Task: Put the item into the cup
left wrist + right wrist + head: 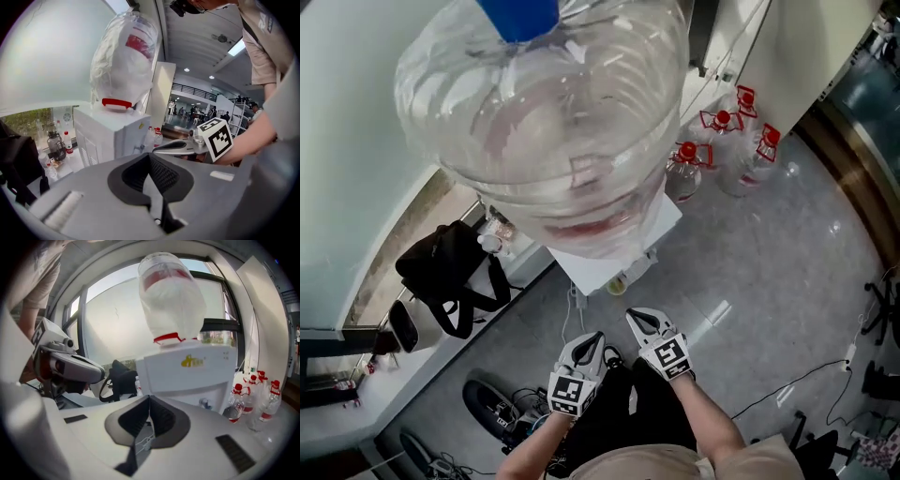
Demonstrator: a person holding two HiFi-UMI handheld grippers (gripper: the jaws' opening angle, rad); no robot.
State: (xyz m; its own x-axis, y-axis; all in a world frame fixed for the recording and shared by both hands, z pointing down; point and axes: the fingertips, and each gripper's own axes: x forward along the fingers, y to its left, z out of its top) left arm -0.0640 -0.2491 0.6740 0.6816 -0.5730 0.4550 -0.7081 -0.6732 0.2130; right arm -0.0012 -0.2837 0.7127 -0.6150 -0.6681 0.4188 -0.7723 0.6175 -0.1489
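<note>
No cup and no loose item shows in any view. Both grippers are held side by side at waist height in front of a white water dispenser (614,248). The left gripper (592,341) is shut with nothing in it; in the left gripper view (150,158) its dark pads meet in a line. Beside it, the right gripper (640,321) is also shut and empty, its pads touching in the right gripper view (149,401). Each gripper shows in the other's view: the right gripper (180,146) with its marker cube, and the left gripper (70,365).
A big clear water bottle (544,112) sits upside down on the dispenser. Clear jugs with red caps (722,141) stand on the grey floor to its right. A black bag (445,267) lies on a low ledge at left. Cables (511,412) lie by my feet.
</note>
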